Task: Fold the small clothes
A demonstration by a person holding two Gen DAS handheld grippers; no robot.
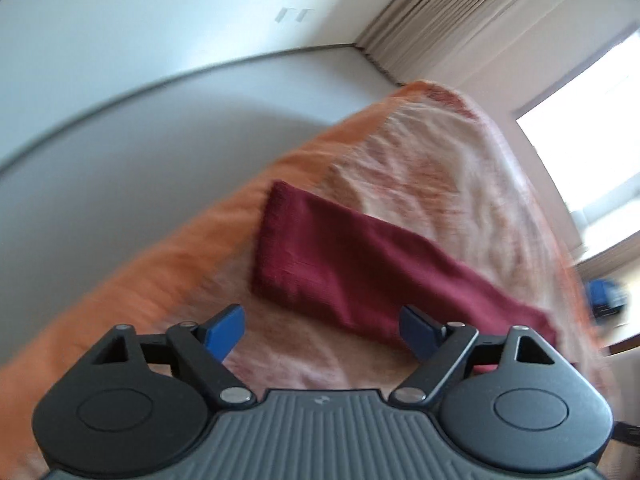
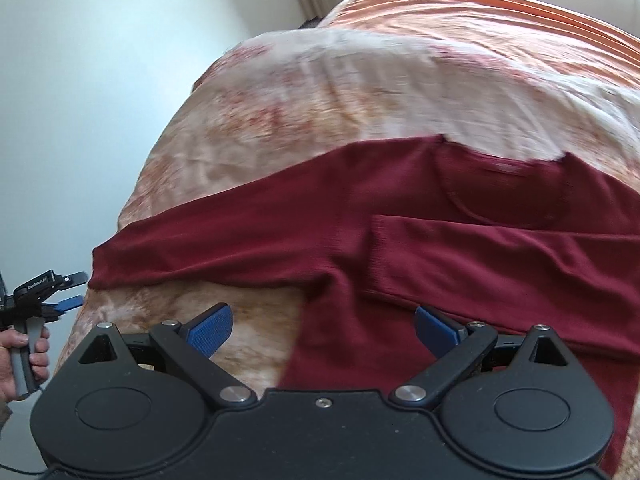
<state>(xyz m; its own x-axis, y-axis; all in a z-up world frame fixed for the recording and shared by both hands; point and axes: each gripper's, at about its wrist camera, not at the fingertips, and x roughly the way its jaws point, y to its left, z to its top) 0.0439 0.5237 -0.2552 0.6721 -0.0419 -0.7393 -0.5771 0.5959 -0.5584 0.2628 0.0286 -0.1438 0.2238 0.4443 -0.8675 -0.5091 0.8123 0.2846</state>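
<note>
A dark red long-sleeved top [image 2: 400,240] lies flat on a bed with an orange and cream patterned cover [image 2: 340,92]. One sleeve stretches to the left, the other is folded across the body. In the left wrist view that stretched sleeve [image 1: 360,264] lies just ahead of my left gripper [image 1: 324,332], which is open and empty above the cover. My right gripper [image 2: 324,332] is open and empty over the top's body near its lower side. The left gripper also shows in the right wrist view [image 2: 68,292], open beside the sleeve's cuff.
The bed's orange edge [image 1: 140,280] runs along the left, with a grey floor and white wall [image 1: 140,40] beyond. Beige curtains [image 1: 460,20] and a bright window [image 1: 592,160] stand behind the bed. A hand [image 2: 24,356] holds the left gripper's handle.
</note>
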